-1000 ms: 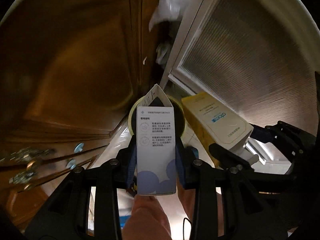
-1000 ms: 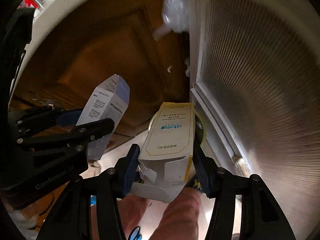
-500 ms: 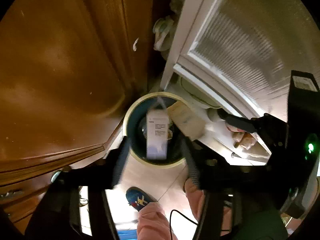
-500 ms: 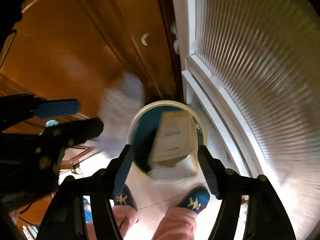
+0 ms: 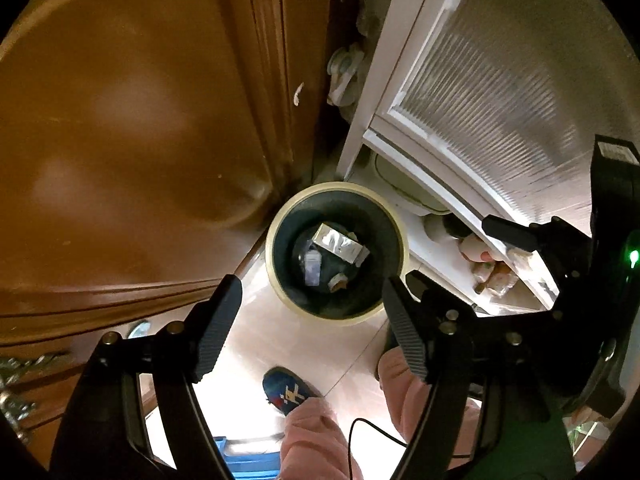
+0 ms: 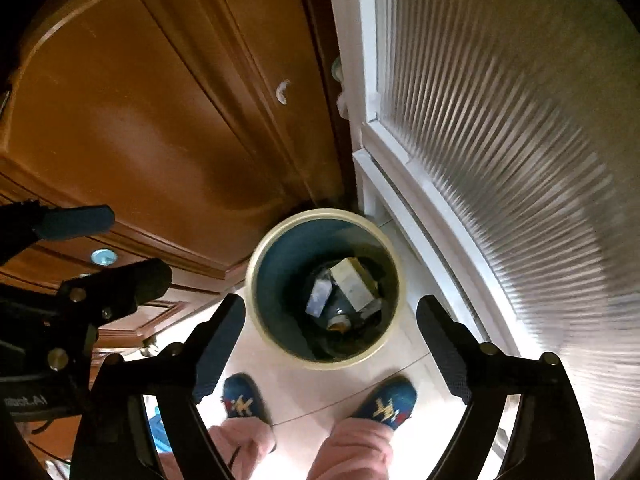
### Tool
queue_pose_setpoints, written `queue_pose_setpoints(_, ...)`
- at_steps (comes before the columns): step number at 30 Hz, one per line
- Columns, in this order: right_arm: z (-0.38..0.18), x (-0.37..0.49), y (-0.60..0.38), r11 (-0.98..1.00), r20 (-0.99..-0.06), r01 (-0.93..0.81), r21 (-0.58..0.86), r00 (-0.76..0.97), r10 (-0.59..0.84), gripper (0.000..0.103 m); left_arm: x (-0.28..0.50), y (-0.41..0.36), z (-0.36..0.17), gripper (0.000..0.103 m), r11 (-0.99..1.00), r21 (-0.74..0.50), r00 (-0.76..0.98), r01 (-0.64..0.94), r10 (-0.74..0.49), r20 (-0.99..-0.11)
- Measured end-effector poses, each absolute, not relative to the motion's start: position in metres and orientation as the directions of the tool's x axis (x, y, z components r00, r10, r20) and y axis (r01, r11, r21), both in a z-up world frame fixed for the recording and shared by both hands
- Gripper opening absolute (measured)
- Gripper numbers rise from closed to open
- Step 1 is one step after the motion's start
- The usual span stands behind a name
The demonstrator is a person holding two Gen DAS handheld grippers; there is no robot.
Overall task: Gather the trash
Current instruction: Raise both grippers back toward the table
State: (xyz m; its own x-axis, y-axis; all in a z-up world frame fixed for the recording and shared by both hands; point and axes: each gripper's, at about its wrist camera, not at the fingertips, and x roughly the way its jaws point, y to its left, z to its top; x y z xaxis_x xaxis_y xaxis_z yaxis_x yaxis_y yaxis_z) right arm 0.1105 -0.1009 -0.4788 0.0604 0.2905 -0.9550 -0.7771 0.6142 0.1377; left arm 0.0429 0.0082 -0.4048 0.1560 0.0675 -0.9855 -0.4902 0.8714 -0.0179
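Note:
A round bin [image 5: 280, 216] [image 6: 260, 256] with a cream rim and dark blue inside stands on the pale floor below both grippers. At its bottom lie the yellow-and-white carton [image 5: 340, 242] [image 6: 352, 284] and the smaller white-and-blue carton [image 5: 312, 268] [image 6: 319, 298], among other scraps. My left gripper [image 5: 312, 300] hangs above the bin, its jaws opening, nothing between them. My right gripper [image 6: 331, 320] is also above the bin, its jaws opening wide and empty. The left gripper [image 6: 96, 248] shows at the left edge of the right wrist view.
A brown wooden cabinet door [image 5: 140, 120] [image 6: 160, 120] rises left of the bin. A white-framed ribbed glass door [image 5: 500, 92] [image 6: 500, 140] stands on the right. The person's blue slippers [image 6: 386, 402] and pink trouser legs [image 6: 352, 452] are just before the bin.
Both grippers opened and let go of their cartons, which fell into the bin. Both grippers sank closer to the bin.

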Motion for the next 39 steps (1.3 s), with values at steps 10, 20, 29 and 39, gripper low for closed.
queue_pose_setpoints(10,-0.395,0.085,-0.105,0.584,-0.943,-0.795,0.162,0.050,0.330,0.089,0.023,-0.005,-0.321,0.070,0.877,-0.028,0.200,-0.480,0.078,-0.977)
queue_pose_setpoints(20,-0.244,0.043,-0.123,0.510,-0.898,-0.843,0.171,0.081,0.433,0.089,0.000,-0.022,-0.179,0.071,0.911,-0.001,0.320,-0.412,0.144,-0.936)
queue_pose_setpoints(29,-0.099,0.047,-0.150,0.542,-0.831,-0.818,0.191,0.159,0.533,0.084,0.013,-0.027,-0.045,0.073,0.929,0.012,0.535,-0.370,0.224,-0.814)
queue_pose_setpoints(39,0.009,0.115,-0.193,0.637,-0.759,-0.761,0.118,0.344,0.552,0.068,0.085,-0.059,0.043,0.074,0.951,0.010,0.662,-0.310,0.224,-0.716)
